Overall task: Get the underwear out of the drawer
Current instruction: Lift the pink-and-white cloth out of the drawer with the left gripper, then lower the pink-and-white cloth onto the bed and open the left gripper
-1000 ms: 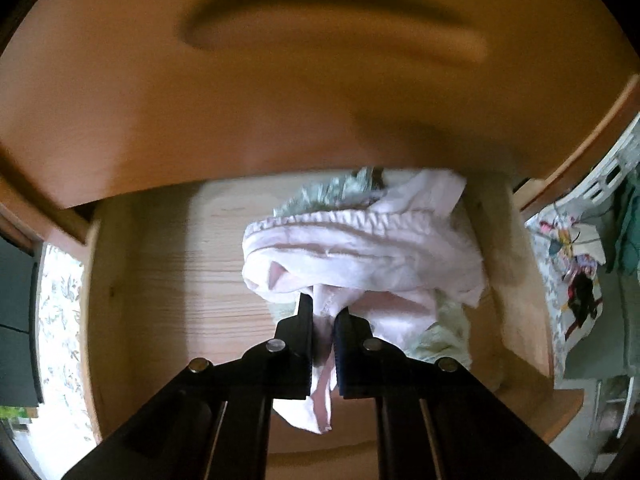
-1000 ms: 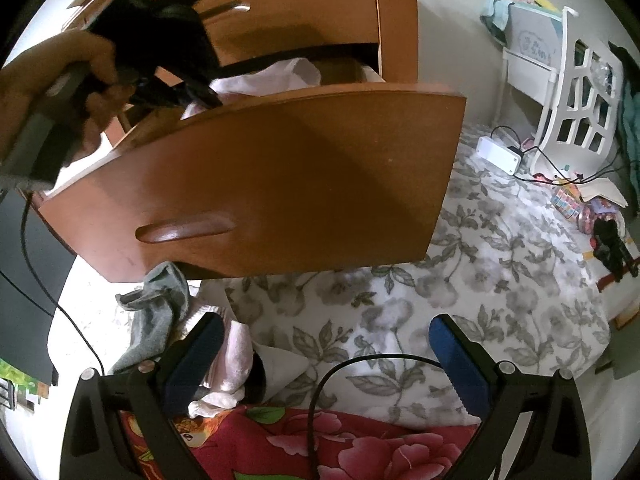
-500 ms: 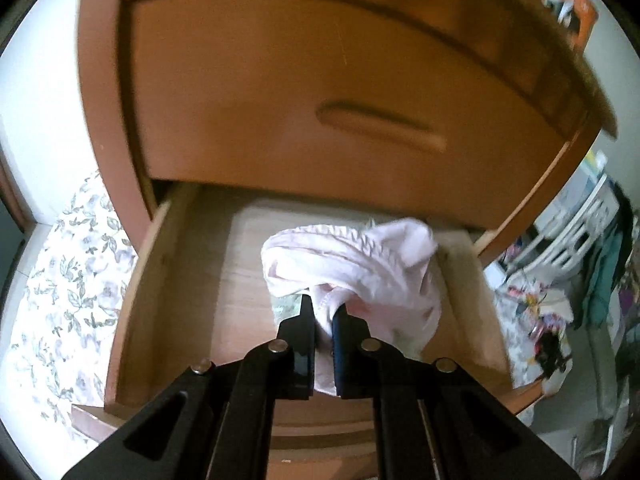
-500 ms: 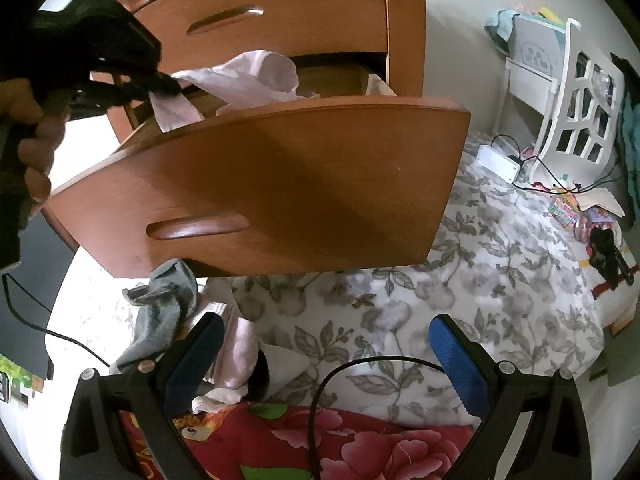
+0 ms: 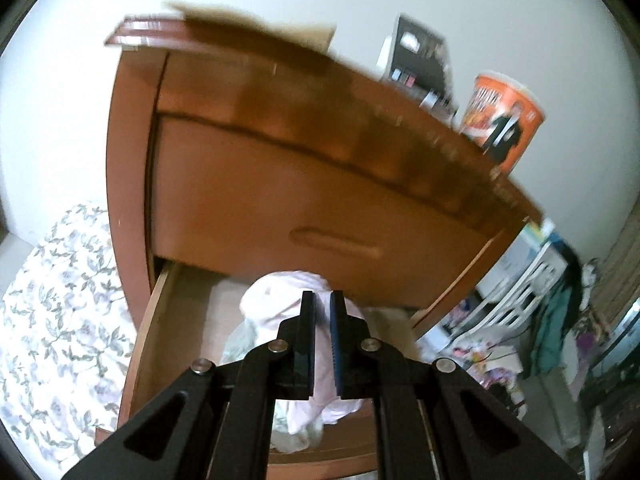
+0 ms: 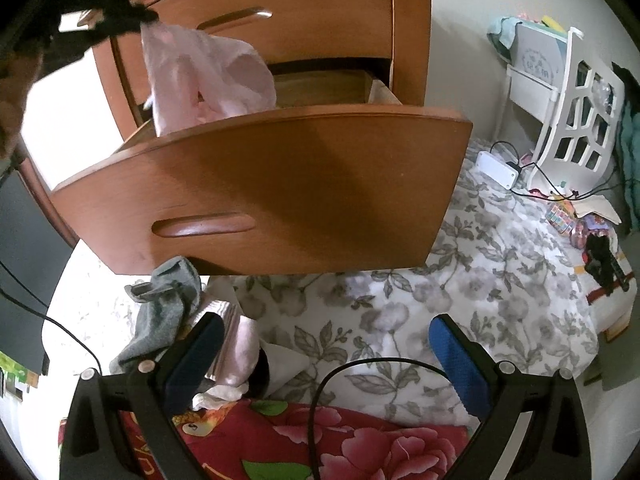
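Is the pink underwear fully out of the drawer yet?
Not quite: the pink underwear hangs from the left gripper, its lower end still behind the drawer front.

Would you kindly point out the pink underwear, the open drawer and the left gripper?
pink underwear point(image 6: 208, 76), right wrist view, on the hanging cloth's middle.
open drawer point(image 6: 280, 184), right wrist view, on its front panel.
left gripper point(image 5: 322, 320), left wrist view, between the fingertips clamping the cloth.
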### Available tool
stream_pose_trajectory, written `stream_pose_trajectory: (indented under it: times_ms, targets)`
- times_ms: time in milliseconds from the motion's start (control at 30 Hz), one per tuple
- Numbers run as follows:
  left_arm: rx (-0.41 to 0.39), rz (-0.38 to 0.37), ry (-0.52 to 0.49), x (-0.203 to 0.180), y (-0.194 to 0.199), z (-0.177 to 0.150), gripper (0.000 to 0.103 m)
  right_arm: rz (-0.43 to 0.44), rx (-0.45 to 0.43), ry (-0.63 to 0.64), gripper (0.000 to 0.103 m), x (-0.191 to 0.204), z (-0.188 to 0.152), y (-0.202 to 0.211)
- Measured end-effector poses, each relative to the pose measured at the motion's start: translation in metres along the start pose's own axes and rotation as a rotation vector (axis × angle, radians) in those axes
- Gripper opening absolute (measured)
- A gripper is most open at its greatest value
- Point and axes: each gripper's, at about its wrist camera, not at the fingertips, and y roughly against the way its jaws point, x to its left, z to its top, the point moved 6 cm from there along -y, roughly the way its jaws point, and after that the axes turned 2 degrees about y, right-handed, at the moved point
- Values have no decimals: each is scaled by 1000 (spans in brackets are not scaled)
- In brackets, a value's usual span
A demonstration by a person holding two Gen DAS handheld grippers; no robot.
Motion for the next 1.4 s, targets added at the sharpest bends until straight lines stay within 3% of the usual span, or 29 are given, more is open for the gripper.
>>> stream_pose_trajectory:
  times_ms: [433,733,1233,1400]
  targets:
    - [-97,-72,2,-11,47,29,6,-7,-12,19,103,5,0,8]
    - [-216,-165,-17,-24,108,46,6,-14,-22,25,103,8,1,15]
    - [-367,-281,-104,-49,212,51,6,-18,-44,51,103,18,1,28]
    - [-368,-268,-153,-57,228,46,6,-20,-51,53,103,20,1,31]
